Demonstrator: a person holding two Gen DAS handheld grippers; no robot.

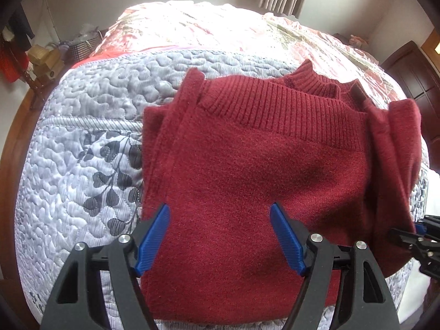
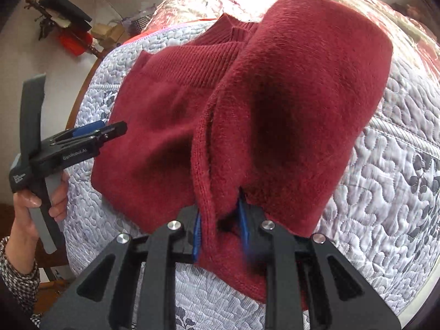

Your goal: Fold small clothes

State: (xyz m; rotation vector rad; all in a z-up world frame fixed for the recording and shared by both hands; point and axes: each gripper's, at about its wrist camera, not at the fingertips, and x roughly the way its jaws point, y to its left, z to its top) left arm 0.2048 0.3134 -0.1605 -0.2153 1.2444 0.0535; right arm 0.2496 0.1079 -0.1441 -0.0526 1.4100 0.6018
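Dark red knitted sweater (image 1: pixel 247 165) lying on the pale grey quilted bed cover (image 1: pixel 82 143), ribbed collar (image 1: pixel 310 82) at the far end, long axis running straight away from both grippers. Right-hand side panel (image 2: pixel 302 96) lifted clear of the bed and arched toward the middle, its near edge pinched in the right gripper (image 2: pixel 220 233), blue fingers (image 2: pixel 243 220) pressed onto the knit. Nearer to that raised flap: the right arm, so the fold across to the left looks like its job. Left gripper (image 1: pixel 220 236) hovering over the near left part of the body, blue fingers (image 1: pixel 154 236) spread wide, holding nothing; contact with the fabric not clear.
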